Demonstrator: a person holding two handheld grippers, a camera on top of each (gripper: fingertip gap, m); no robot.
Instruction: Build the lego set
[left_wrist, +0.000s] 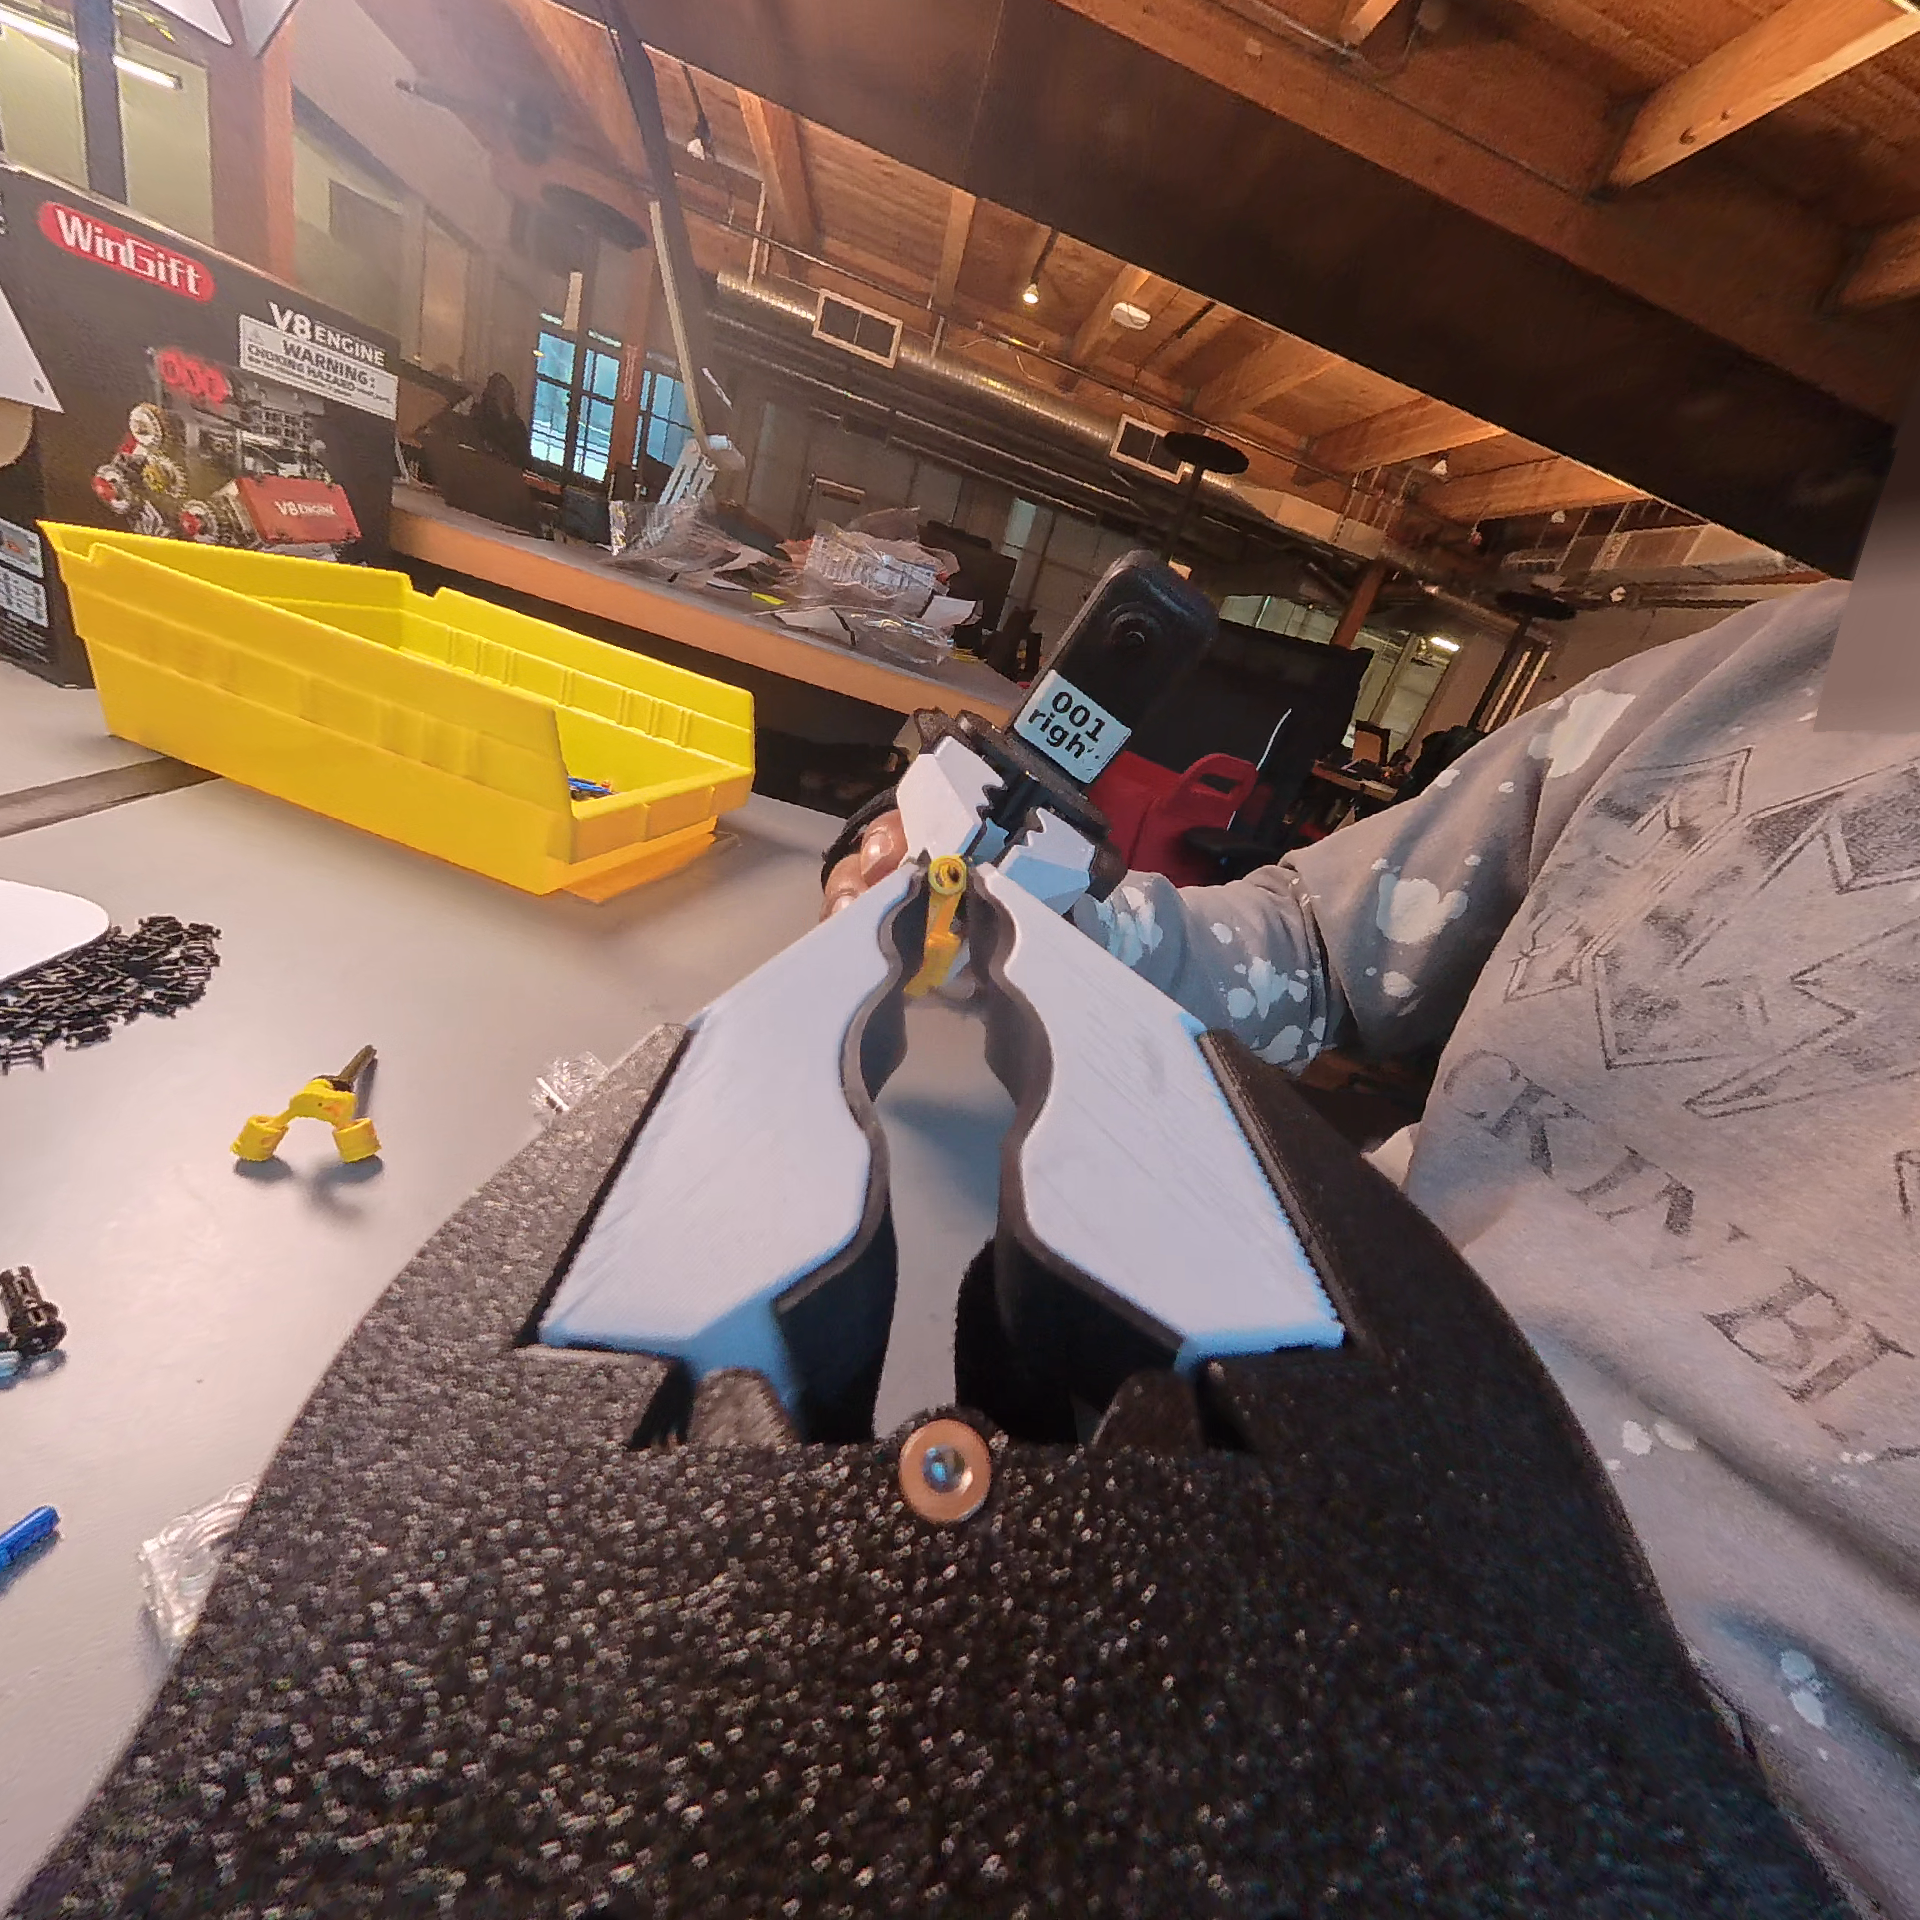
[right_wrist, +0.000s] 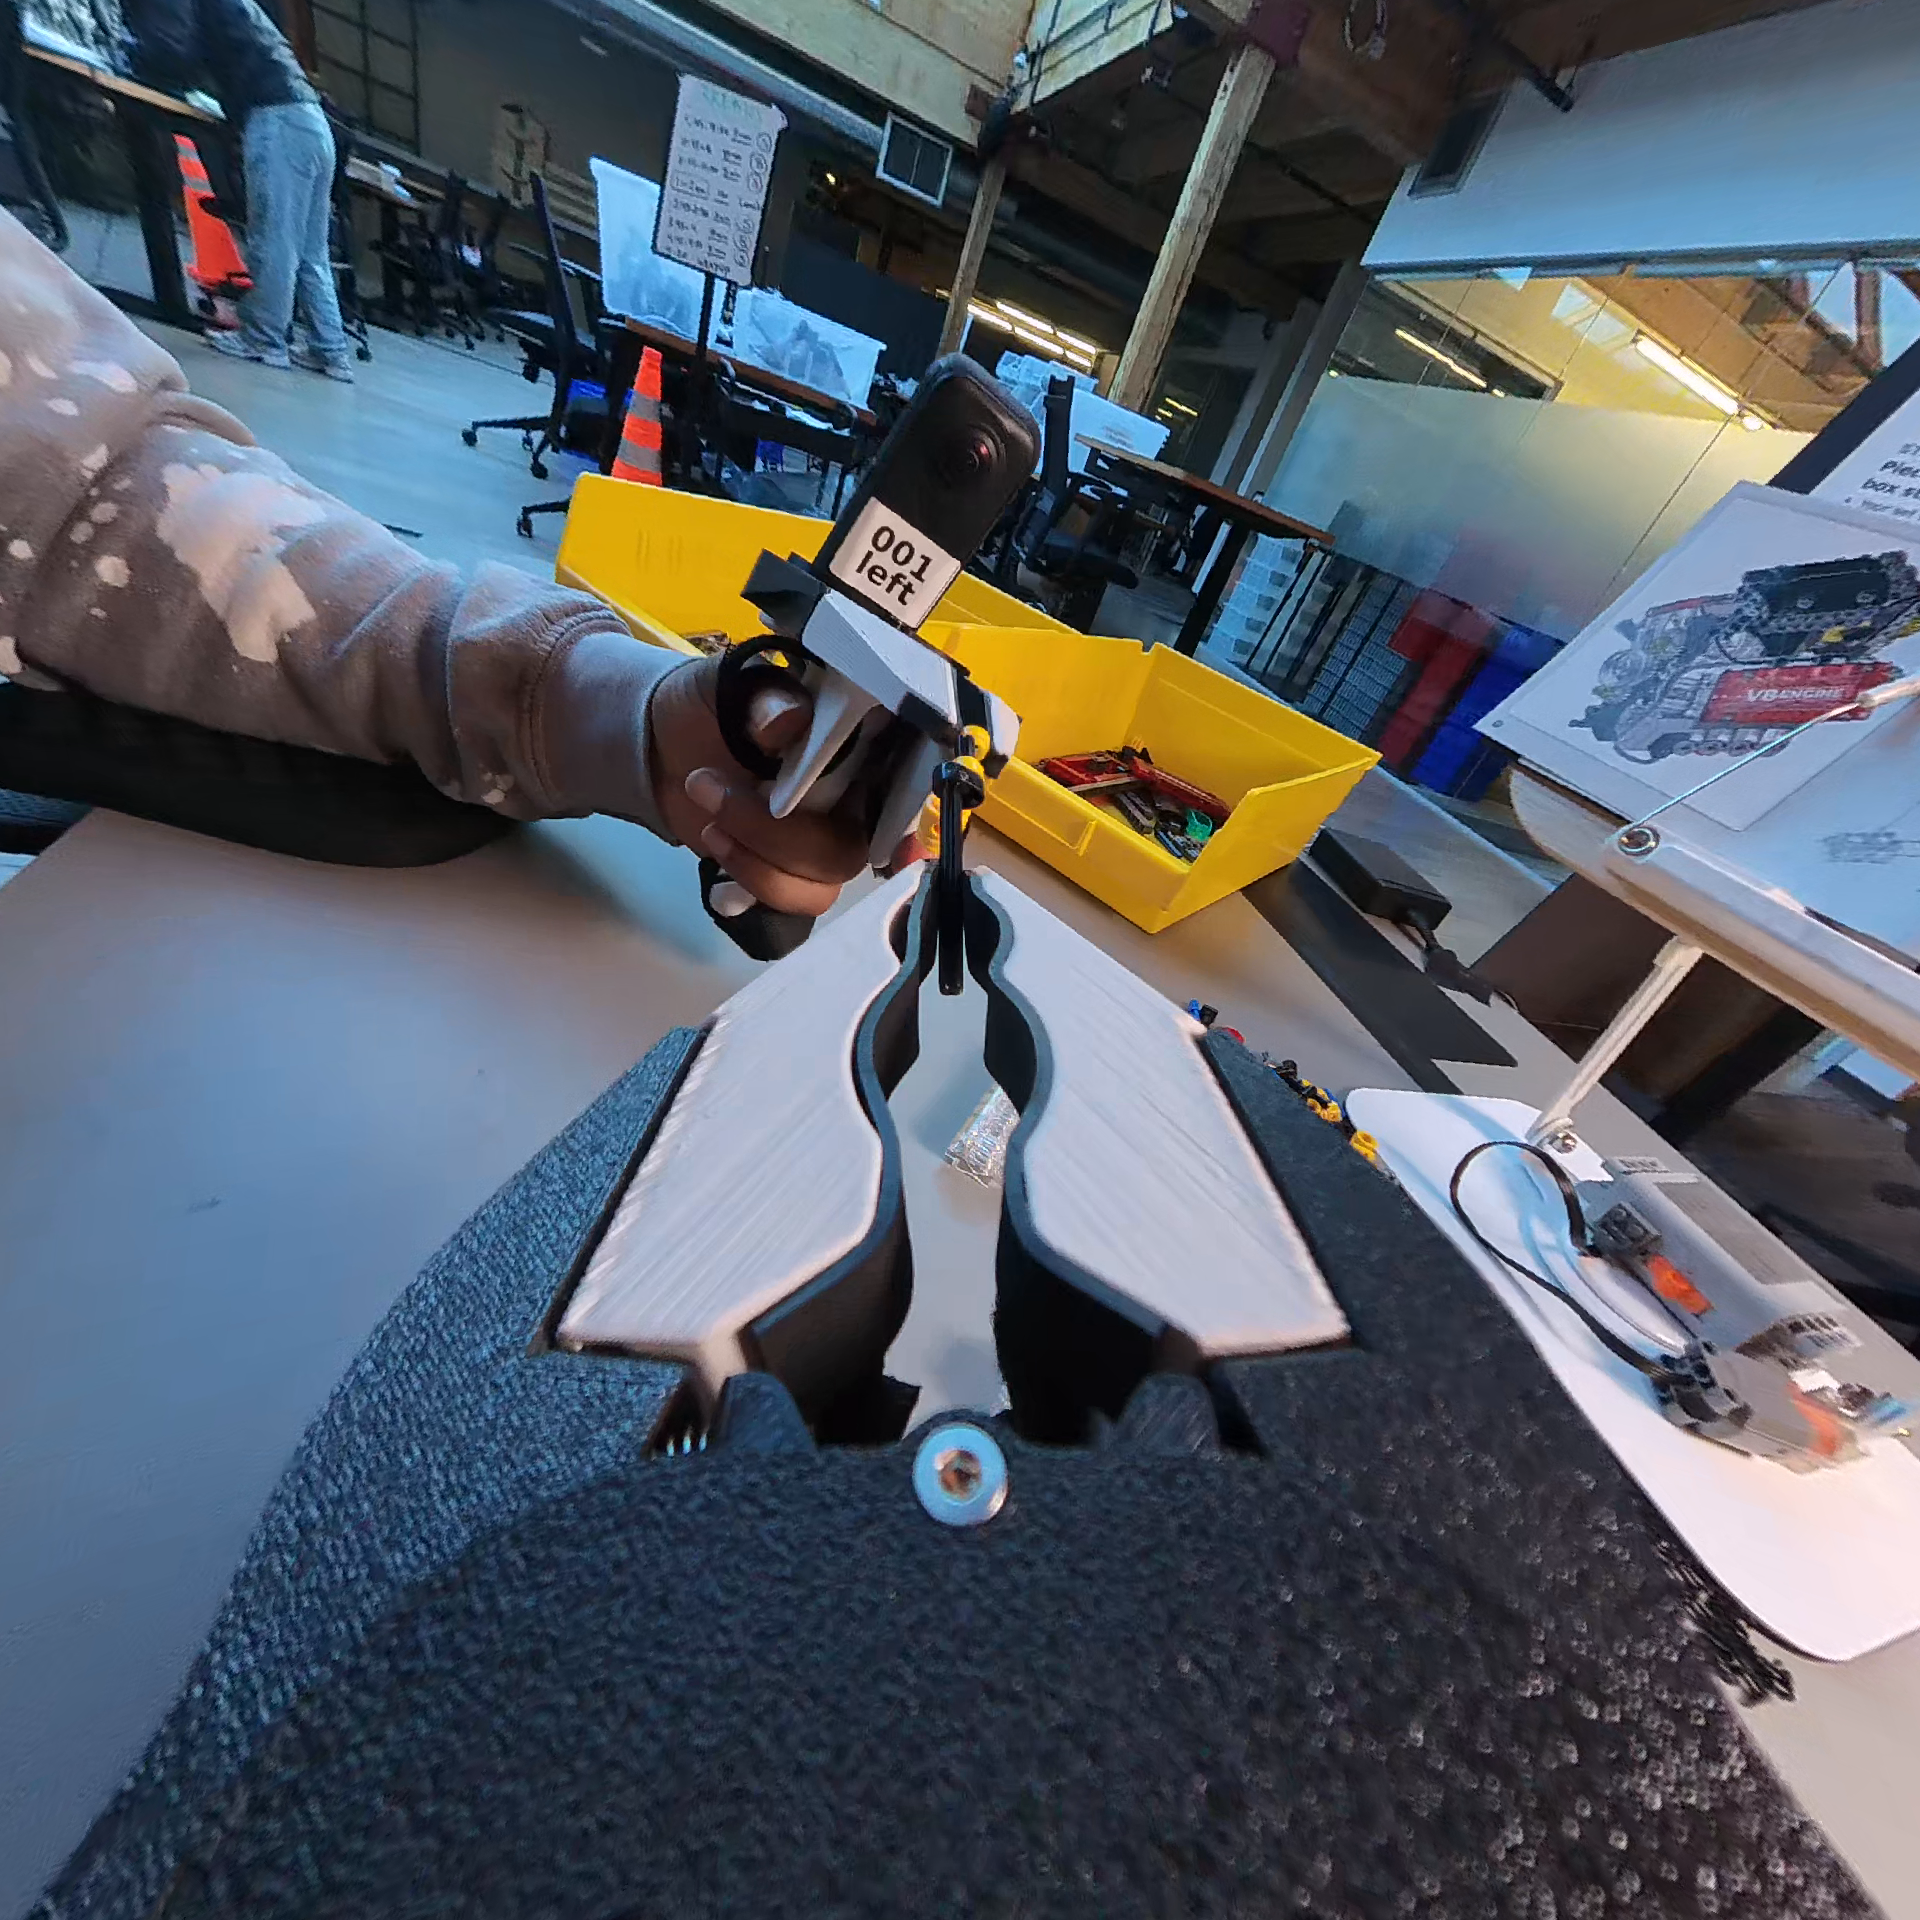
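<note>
Yellow connector piece (left_wrist: 932, 928) is gripped in the closed jaws of the left gripper (left_wrist: 940, 883), a black axle (right_wrist: 950, 914) is gripped by the right gripper (right_wrist: 948, 883), both held above the grey bench (left_wrist: 416, 997); alignment should be kept straight while pressed

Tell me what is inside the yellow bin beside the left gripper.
The yellow bin holds loose small parts at its open front end: red, black, green pieces. The left gripper and the hand cover its rear floor.
</note>
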